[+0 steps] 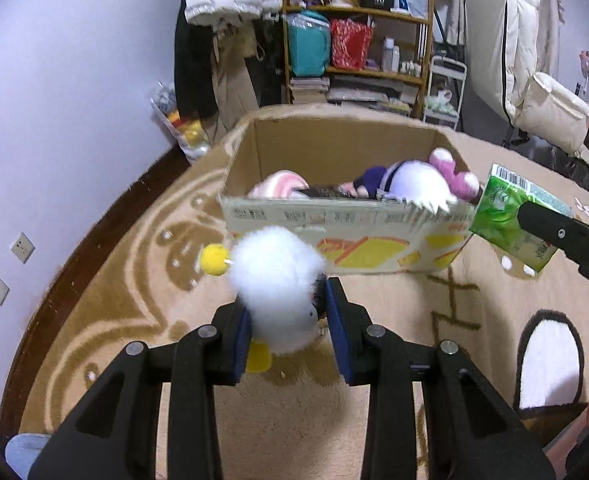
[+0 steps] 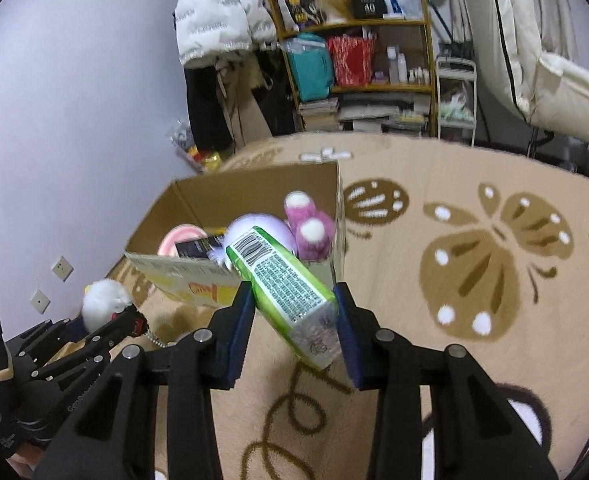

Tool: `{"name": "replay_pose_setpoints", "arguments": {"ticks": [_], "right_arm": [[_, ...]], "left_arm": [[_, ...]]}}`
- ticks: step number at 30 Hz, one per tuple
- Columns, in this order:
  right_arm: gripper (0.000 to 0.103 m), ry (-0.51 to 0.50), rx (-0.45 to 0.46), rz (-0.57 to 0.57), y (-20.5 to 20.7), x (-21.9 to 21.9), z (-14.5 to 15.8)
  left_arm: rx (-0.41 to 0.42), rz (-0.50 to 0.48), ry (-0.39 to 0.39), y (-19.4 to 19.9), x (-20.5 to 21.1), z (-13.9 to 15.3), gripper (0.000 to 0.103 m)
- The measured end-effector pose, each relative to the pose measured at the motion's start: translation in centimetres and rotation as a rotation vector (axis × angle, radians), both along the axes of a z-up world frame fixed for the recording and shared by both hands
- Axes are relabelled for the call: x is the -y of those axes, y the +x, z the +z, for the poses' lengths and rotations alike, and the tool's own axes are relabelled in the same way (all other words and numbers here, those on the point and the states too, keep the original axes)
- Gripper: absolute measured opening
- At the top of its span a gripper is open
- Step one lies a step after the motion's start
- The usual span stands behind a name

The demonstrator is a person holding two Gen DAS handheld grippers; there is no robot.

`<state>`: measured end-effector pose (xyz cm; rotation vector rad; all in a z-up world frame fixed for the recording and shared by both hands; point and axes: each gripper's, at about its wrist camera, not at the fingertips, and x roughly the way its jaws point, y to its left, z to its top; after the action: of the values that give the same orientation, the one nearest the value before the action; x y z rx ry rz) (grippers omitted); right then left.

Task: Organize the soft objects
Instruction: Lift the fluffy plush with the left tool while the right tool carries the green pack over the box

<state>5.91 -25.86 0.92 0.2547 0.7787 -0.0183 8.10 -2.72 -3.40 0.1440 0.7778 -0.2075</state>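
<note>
Left wrist view: the left hand-held gripper [image 1: 290,316] clamps a white fluffy plush [image 1: 274,276] short of the cardboard box [image 1: 334,236], yellow tip leftward, evidently for dropping in; right wrist view: the right hand-held gripper [image 2: 294,320] grips a green tissue pack [image 2: 282,280], long axis toward the box.

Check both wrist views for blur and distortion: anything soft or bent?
Left wrist: fisheye bends the wall; cardboard box rim and green tissue pack slightly smeared; white plush toy fairly sharp. Right wrist: box, pack barcode end and shelf smeared; blanket pattern clearer.
</note>
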Motion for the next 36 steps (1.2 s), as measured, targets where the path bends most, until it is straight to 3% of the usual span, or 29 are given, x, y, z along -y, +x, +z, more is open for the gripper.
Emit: {"name": "replay_pose_setpoints", "arguments": {"ticks": [5, 14, 25, 36], "right_arm": [[0.041, -0.041, 0.072, -0.004, -0.5, -0.6, 2.1], [0.041, -0.110, 0.117, -0.021, 0.1, -1.2, 3.5], [0.042, -0.210, 0.132, -0.006, 3.6, -1.8, 4.2], [0.042, -0.211, 0.118, -0.010, 6.9, -1.1, 3.1]], "left_arm": [[0.082, 0.019, 0.020, -0.2, -0.3, 1.7, 0.033], [0.154, 0.054, 0.024, 0.4, -1.2, 3.4, 0.033], [0.201, 0.043, 0.042, 2.2, -0.6, 4.0, 0.033], [0.215, 0.029, 0.066, 6.0, 1.1, 3.6, 0.033]]}}
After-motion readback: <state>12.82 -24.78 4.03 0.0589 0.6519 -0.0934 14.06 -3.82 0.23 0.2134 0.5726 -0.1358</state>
